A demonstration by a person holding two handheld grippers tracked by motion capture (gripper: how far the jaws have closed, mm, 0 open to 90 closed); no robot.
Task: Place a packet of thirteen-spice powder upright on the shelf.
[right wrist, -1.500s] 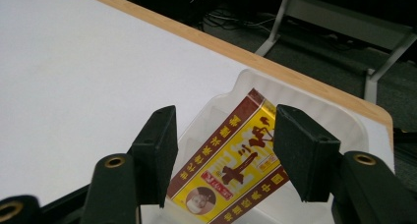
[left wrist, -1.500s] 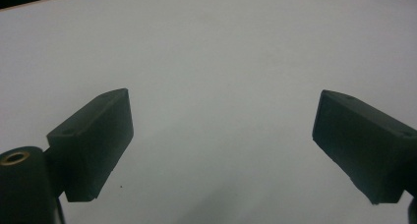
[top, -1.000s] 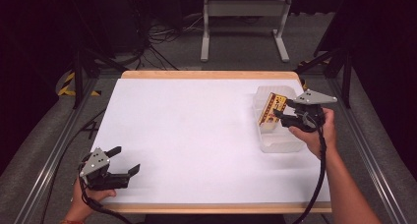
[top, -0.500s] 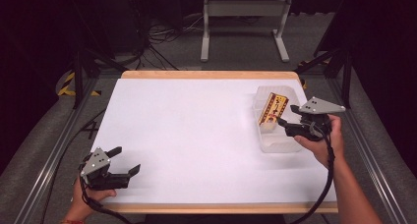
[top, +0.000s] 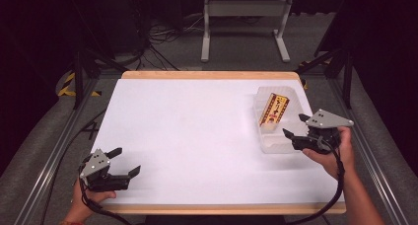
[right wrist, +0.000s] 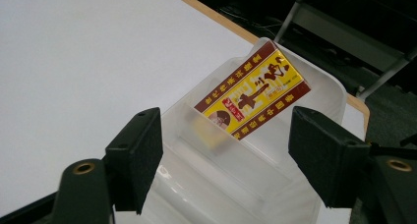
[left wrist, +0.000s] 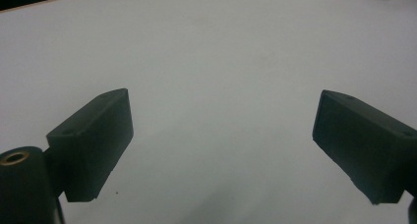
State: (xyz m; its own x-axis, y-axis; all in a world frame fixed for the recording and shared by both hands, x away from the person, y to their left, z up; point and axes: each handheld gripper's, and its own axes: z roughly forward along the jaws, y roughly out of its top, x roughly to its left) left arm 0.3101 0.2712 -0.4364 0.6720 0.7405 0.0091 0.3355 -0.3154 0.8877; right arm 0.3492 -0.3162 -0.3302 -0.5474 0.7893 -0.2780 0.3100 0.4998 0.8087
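Glossy yellow-and-maroon carton (right wrist: 253,97) leaning in frosted plastic bin (right wrist: 314,94); right tool (top: 294,130) just opening, jaws empty; left tool (top: 129,162) spread over matte white desk (top: 197,131).

Overhead light falls bright and even on the white rectangular table top (top: 197,136); the surrounding room lies dark. Shadows are soft and faint. The black foam-padded jaws blur in both gripper views; the high view is slightly grainy.
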